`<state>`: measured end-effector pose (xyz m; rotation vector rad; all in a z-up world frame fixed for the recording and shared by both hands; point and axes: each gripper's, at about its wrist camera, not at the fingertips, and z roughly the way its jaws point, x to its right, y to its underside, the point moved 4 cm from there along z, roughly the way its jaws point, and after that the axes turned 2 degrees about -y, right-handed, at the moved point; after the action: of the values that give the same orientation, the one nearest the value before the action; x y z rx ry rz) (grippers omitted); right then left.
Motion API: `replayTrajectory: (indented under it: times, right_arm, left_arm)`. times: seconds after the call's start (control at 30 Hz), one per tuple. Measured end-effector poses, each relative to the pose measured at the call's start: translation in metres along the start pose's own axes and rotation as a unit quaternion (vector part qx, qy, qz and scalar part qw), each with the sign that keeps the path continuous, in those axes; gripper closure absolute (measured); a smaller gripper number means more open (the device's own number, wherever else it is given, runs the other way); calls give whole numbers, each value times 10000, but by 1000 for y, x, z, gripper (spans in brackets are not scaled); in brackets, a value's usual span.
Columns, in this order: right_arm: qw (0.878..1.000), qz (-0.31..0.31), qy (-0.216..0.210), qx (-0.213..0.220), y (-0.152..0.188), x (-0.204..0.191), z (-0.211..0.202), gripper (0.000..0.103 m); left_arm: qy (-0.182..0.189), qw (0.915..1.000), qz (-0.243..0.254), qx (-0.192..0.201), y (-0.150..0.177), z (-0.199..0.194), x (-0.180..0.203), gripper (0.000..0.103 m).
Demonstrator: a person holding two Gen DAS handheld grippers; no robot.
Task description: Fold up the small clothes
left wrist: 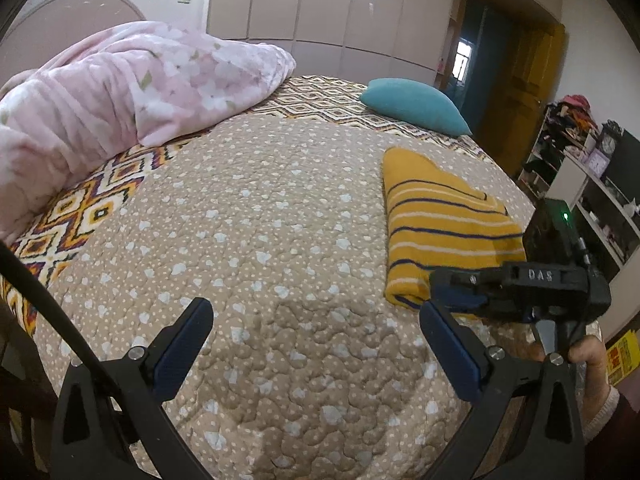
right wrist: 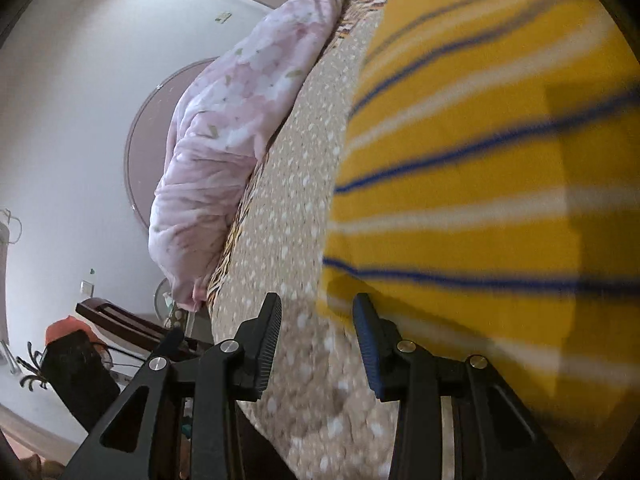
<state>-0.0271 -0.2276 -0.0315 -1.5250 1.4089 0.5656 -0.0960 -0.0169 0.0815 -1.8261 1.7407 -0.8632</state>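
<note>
Bed (left wrist: 280, 220) carried the folded yellow striped sweater (left wrist: 444, 224) near its right edge. My left claw (left wrist: 316, 344) hung wide apart over bare quilt. My right claw (right wrist: 316, 340) stood partly apart and empty at the sweater's near corner; I judged a flat, slow slide underneath best.

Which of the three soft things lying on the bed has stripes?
The folded yellow garment at the right: it has blue and white stripes. The teal cushion is plain, and the pink blanket has a flower print.

Glossy wardrobe (left wrist: 320, 20) behind bed (left wrist: 260, 220), white walls (right wrist: 60, 100)
</note>
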Motion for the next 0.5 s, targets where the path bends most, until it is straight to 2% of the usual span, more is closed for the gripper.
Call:
replayTrajectory:
  times: [0.07,0.1,0.17,0.23,0.37,0.4,0.47,0.5]
  right_arm:
    - [9998,45,153,-104,12,6,-4,62]
    - [9991,-47,411,-117,18,6,-9,62]
    - [9985,-260,487,10,20,-3,-23,60]
    - [9975,-444,462,299,12,-15,-45,60]
    - [9908,-598,791,920,-21,-17,-78,49]
    - [9886,-570,959,1008,-28,-10,-82,49]
    - [9784,-499,1685,1085,-38,13,-87,50]
    - [9748,-489,1877,1104,-39,20,-89,53]
  left_arm:
    - [12,10000,45,-42,2,1,1,1]
    - [21,9999,73,-74,4,2,3,1]
    - [-14,9998,115,-130,7,5,6,1]
    - [-10,9996,144,-225,10,11,11,1]
    - [104,9989,268,-376,15,16,24,1]
    - [117,9986,322,-400,16,16,27,1]
    - [113,9981,414,-438,19,17,31,1]
    - [104,9980,437,-454,20,17,31,1]
